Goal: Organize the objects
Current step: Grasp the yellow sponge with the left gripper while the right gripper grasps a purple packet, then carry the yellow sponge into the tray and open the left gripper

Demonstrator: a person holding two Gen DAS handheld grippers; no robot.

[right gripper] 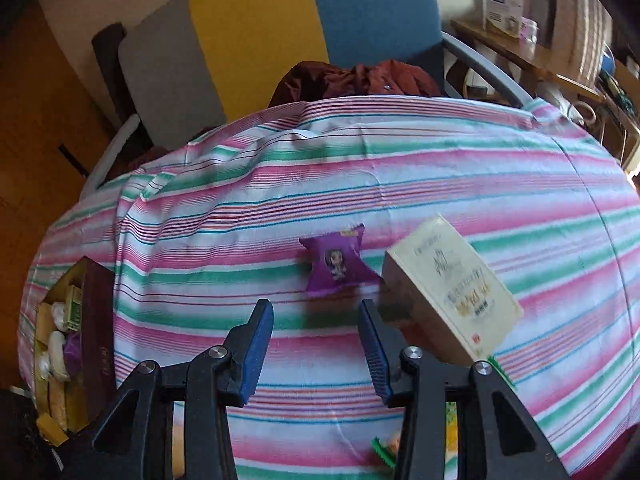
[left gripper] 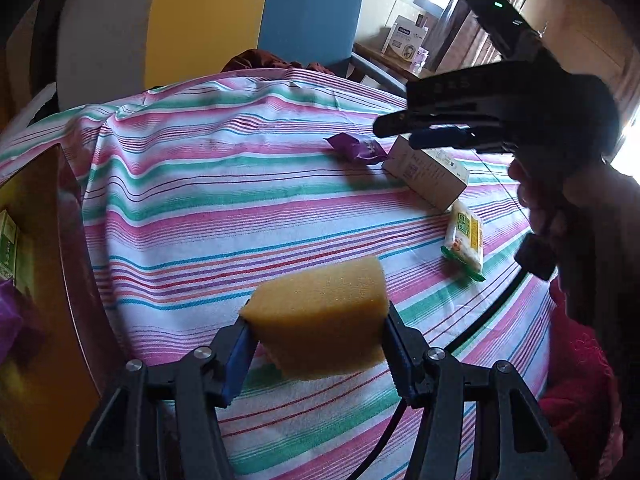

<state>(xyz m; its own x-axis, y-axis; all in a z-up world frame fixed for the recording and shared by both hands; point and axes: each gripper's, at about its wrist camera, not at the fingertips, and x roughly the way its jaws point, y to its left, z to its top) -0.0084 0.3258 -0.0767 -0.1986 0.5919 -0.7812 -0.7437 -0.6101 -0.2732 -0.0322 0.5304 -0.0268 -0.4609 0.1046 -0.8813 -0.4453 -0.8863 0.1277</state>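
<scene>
My left gripper (left gripper: 318, 324) is shut on a yellow sponge (left gripper: 320, 312) and holds it above the striped tablecloth (left gripper: 208, 208). My right gripper (right gripper: 316, 316) is open and empty, hovering just short of a purple snack packet (right gripper: 336, 262) and left of a beige carton (right gripper: 448, 280). In the left wrist view the right gripper (left gripper: 396, 130) hangs over the same carton (left gripper: 428, 178), with the purple packet (left gripper: 358, 148) to its left. A green-and-yellow snack pack (left gripper: 464, 240) lies nearer me. A dark box (right gripper: 94, 320) at the left holds several sorted items.
The box's wall (left gripper: 68, 240) stands at the left edge. A chair with grey, yellow and blue panels (right gripper: 256, 36) stands behind the table, dark red clothing (right gripper: 360, 76) on its seat. A wooden shelf (right gripper: 520, 48) with a white box is far right. A black cable (left gripper: 480, 320) crosses the cloth.
</scene>
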